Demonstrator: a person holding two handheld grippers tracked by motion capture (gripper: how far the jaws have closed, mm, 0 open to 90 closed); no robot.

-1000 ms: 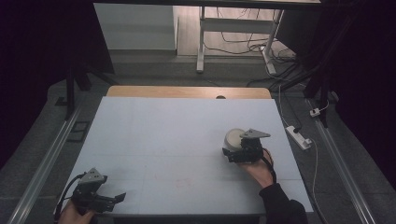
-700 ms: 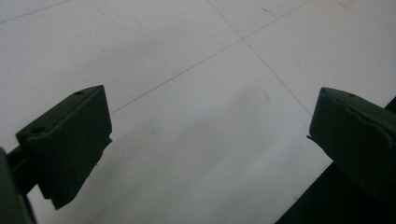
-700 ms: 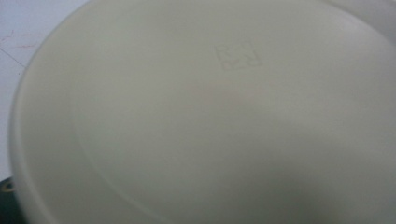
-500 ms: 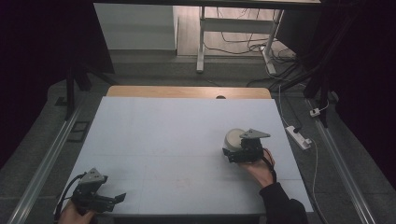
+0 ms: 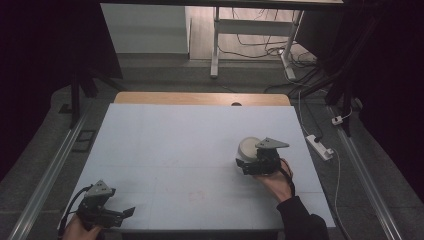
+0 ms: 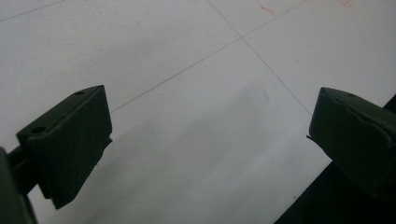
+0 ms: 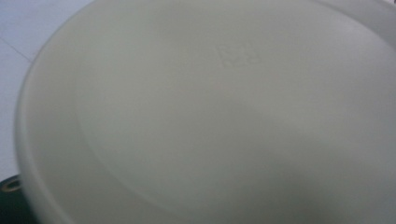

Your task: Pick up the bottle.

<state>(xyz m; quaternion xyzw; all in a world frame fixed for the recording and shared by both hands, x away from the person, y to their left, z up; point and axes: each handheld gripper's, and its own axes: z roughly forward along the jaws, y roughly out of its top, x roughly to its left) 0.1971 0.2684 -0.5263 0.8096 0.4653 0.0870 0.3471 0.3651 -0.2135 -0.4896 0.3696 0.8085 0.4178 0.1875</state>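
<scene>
A white round bowl-like container (image 5: 248,146) stands on the right half of the pale table (image 5: 190,150). My right gripper (image 5: 244,165) is right against its near side, held by a hand. In the right gripper view the container's smooth white face (image 7: 224,121) with a faint embossed mark is very close and hides the jaws, apart from a dark sliver at the lower left. Whether the jaws grip it is not visible. My left gripper (image 5: 125,214) rests at the table's front left corner, open (image 6: 205,140), with bare table between its jaws.
A wooden strip (image 5: 200,98) runs along the table's far edge. Metal rails (image 5: 55,165) flank the table on both sides. A white power strip (image 5: 320,146) and cables lie on the floor to the right. A desk frame (image 5: 216,40) stands beyond.
</scene>
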